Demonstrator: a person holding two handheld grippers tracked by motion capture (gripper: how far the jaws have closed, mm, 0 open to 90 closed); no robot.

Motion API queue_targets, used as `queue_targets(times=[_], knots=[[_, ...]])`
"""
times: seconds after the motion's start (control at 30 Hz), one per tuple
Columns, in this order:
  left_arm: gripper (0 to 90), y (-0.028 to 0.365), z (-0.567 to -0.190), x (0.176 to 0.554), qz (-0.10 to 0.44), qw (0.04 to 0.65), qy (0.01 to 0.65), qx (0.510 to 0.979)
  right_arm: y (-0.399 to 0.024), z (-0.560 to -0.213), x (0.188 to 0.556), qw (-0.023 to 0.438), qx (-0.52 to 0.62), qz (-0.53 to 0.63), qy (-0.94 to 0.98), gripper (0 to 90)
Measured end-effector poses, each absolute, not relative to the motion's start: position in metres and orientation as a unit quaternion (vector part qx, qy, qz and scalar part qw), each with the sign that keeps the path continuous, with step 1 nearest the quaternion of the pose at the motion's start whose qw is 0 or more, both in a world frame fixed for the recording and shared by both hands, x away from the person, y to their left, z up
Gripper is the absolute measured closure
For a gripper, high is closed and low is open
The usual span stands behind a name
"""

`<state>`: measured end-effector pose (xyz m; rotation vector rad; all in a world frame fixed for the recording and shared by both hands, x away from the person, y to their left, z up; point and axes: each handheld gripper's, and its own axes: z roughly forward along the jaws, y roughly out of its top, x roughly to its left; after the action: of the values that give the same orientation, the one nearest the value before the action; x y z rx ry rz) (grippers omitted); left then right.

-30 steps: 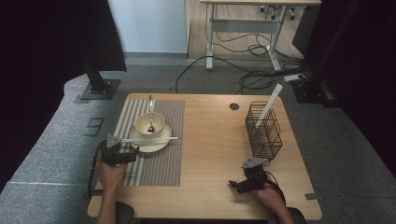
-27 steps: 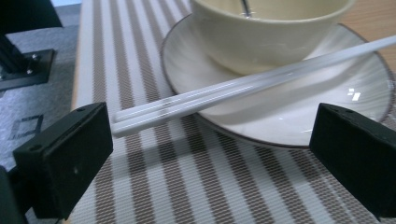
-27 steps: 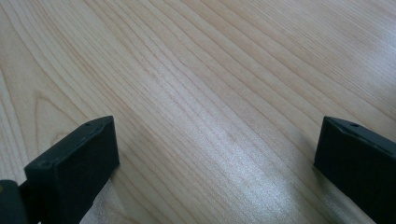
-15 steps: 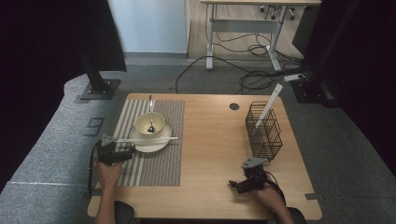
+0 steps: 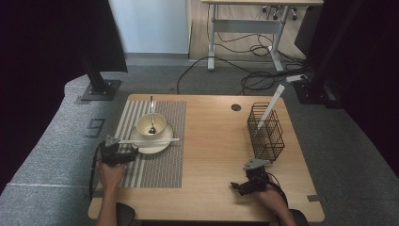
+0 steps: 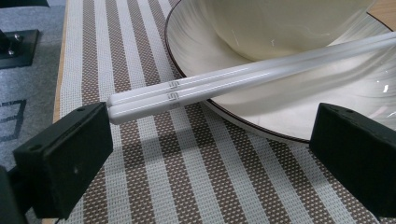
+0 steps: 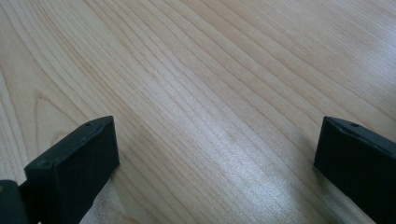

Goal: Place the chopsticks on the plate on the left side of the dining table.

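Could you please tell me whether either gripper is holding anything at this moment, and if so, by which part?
Nothing is held. The left gripper is open, its jaws either side of the chopsticks' near end without closing on it. The right gripper is open above the bare table.

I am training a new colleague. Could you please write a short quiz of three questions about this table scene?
1. True or false: the left gripper is shut on the chopsticks.
2. Where does the spoon stand? A) in the bowl B) in the wire basket C) on the bare table
3. Fill in: the chopsticks lie across the ____, their near ends over the striped placemat.

Key:
1. False; its jaws stand open, the chopstick ends near the left jaw.
2. A
3. plate
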<state>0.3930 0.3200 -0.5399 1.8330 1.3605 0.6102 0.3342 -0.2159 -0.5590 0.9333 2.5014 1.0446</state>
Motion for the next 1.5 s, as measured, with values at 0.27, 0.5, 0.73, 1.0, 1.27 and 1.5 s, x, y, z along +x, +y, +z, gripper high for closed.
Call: queue_targets(times=[0.27,0.5,0.73,1.0,1.27,1.5], knots=[[0.0,0.32,-0.54,0.393,0.239,0.377,0.533,0.719,-0.216,-0.559,0.334,0.137,0.323,0.361,0.864,0.0],[0.0,0.32,-0.537,0.389,0.241,0.386,0.532,0.715,-0.216,-0.559,0.334,0.137,0.323,0.361,0.864,0.0],[0.0,0.315,-0.531,0.383,0.242,0.394,0.524,0.715,-0.216,-0.559,0.334,0.137,0.323,0.361,0.864,0.0],[0.0,0.304,-0.523,0.375,0.24,0.387,0.498,0.738,-0.216,-0.559,0.334,0.137,0.323,0.361,0.864,0.0],[0.0,0.291,-0.505,0.362,0.229,0.407,0.463,0.753,-0.216,-0.559,0.334,0.137,0.322,0.36,0.865,0.0],[0.0,0.268,-0.487,0.353,0.212,0.434,0.419,0.769,-0.216,-0.559,0.334,0.137,0.322,0.36,0.865,0.0]])
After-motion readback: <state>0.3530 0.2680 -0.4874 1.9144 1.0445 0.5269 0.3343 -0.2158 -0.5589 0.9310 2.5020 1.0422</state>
